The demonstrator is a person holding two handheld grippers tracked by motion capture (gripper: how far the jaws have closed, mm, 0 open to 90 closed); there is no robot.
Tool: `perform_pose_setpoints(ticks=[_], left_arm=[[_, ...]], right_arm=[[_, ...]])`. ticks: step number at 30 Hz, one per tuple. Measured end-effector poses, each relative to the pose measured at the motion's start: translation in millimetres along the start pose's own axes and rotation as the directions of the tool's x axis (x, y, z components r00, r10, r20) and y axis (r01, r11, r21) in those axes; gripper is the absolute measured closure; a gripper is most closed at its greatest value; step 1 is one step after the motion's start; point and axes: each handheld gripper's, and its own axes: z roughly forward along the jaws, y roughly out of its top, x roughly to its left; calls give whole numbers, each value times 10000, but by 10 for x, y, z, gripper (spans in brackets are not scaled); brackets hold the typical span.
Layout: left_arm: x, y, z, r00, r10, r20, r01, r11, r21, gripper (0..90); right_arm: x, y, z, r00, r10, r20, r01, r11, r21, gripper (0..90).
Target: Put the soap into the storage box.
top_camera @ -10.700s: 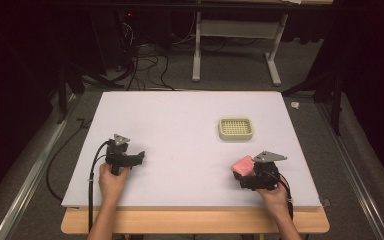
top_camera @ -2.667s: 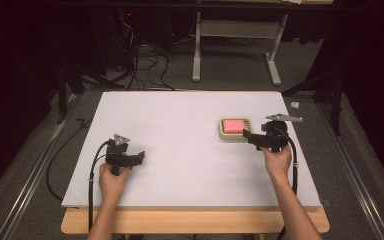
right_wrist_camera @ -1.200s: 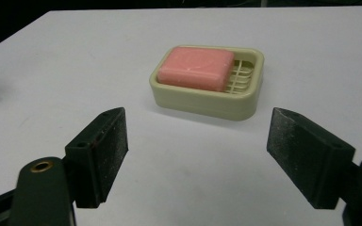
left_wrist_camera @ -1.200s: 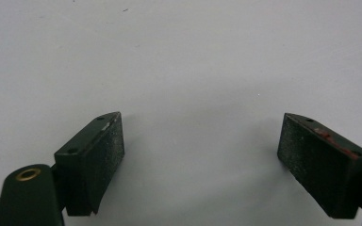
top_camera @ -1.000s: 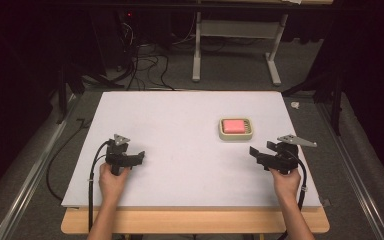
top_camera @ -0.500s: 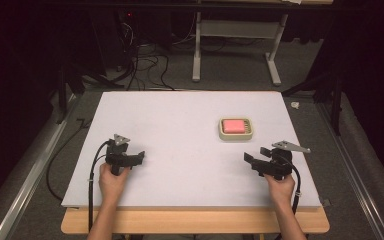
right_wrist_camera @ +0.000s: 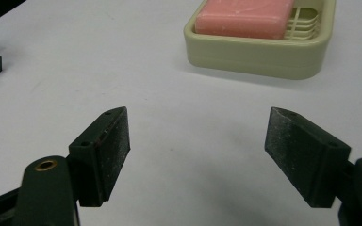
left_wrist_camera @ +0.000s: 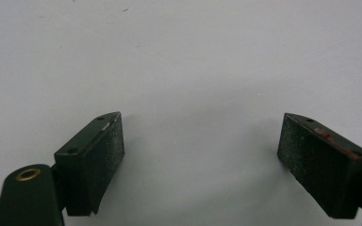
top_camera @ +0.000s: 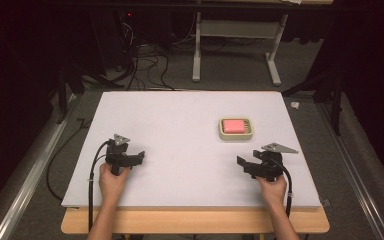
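We logged 1 pink soap (top_camera: 235,125) in the dish (top_camera: 236,135); right gripper (top_camera: 244,166) near it, left gripper (top_camera: 137,157) well apart, both spread, empty.

Pink rectangular soap bar (top_camera: 235,125) sits in cream plastic slotted soap dish (top_camera: 236,135) on white table board (top_camera: 180,130), right of centre — left gripper (top_camera: 137,159) near front-left, right gripper (top_camera: 243,165) front-right, before dish.

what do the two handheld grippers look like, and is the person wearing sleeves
Both the left gripper and the right gripper are black, each with two flat rectangular jaws with rough faces, a grey three-cornered plate on top and a black cable trailing back along the forearm. A brass ring shows near each jaw base. The forearms are bare, with no sleeves.
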Motion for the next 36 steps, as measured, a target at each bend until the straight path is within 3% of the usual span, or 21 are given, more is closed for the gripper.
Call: perform_pose_setpoints(ticks=[5, 22, 29, 36], left_arm=[[0, 0, 0, 10000, -1, 1, 1, 10000, -1, 157], [0, 0, 0, 10000, -3, 2, 3, 10000, 0, 157], [0, 0, 0, 10000, -3, 2, 3, 10000, 0, 157], [0, 0, 0, 10000, -6, 2, 6, 10000, 0, 157]], right_arm=[[47, -11, 99, 9996, -265, 132, 263, 9994, 204, 234], [12, -61, 310, 9965, -463, 694, 404, 9956, 848, 238], [33, -60, 376, 9874, -1029, 1204, 877, 9883, 1249, 237], [49, -61, 400, 9841, -1172, 1334, 981, 9850, 1421, 234]])
